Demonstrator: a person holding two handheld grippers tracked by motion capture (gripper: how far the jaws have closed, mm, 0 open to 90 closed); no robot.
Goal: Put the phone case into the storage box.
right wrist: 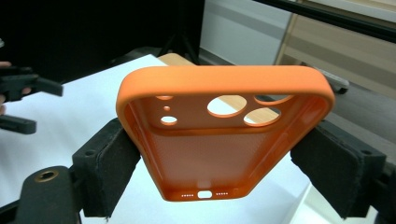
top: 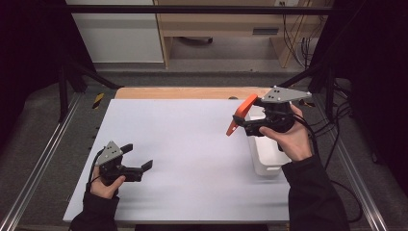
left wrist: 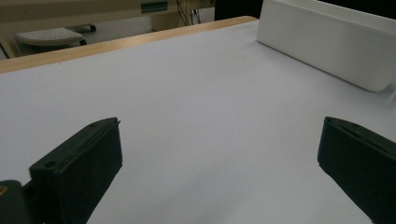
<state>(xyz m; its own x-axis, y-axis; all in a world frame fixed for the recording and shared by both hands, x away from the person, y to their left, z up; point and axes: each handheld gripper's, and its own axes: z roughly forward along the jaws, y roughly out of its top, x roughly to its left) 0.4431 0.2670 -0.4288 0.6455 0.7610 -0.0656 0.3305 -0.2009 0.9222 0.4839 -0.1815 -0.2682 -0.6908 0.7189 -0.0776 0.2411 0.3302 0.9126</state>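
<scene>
Above the white rectangular plastic bin (top: 263,155), the right gripper (top: 240,121) clamped an orange silicone phone case (right wrist: 219,135); well left of the bin, the left gripper (top: 138,156) stood open.

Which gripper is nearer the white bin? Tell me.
Right. The right gripper is above the white bin, holding the orange phone case; the left gripper sits far across the table.

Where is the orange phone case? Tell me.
The phone case is off the table, clamped by its sides in the right gripper, at the right of the high view, beside the white bin.
</scene>
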